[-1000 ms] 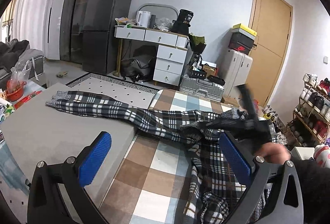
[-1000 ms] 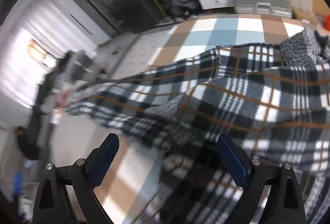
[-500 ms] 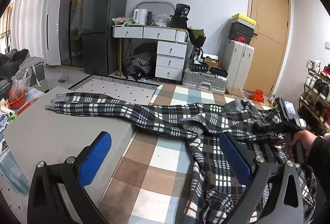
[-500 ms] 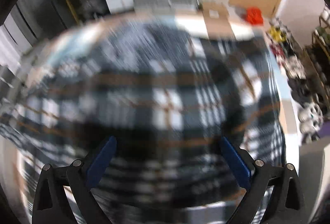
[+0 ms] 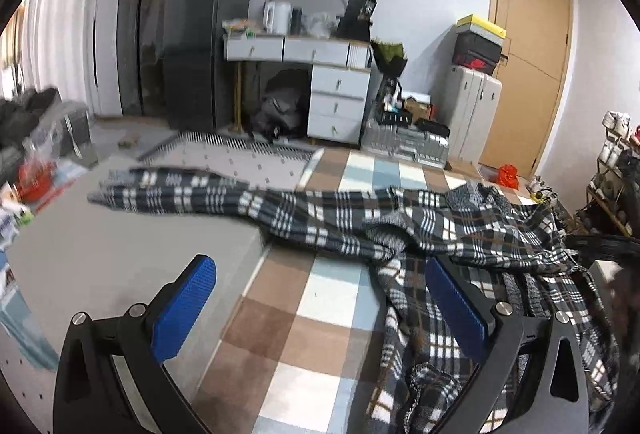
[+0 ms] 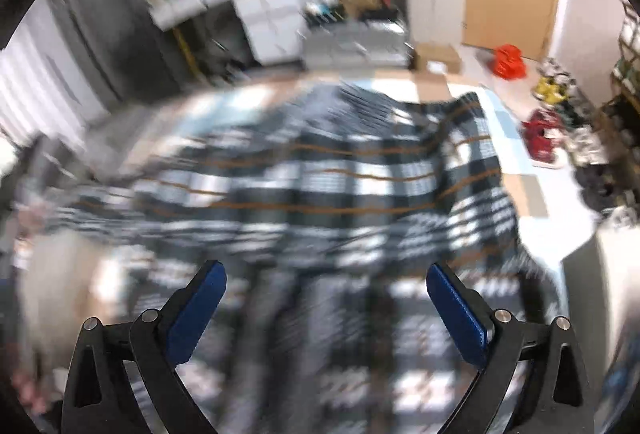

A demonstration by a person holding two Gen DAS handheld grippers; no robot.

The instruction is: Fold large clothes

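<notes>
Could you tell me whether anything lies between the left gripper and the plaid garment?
Nothing visible does. The left gripper is open over bare checked cloth, and the plaid garment lies just ahead and beside its right finger.

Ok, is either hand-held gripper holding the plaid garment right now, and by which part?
Nothing is held. The left hand-held gripper and right hand-held gripper are both open, above the plaid garment.

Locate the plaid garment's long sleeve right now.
In the left wrist view the plaid garment's long sleeve stretches left across the grey table, cuff near its far-left edge, while the body lies bunched on the checked cloth to the right.
</notes>
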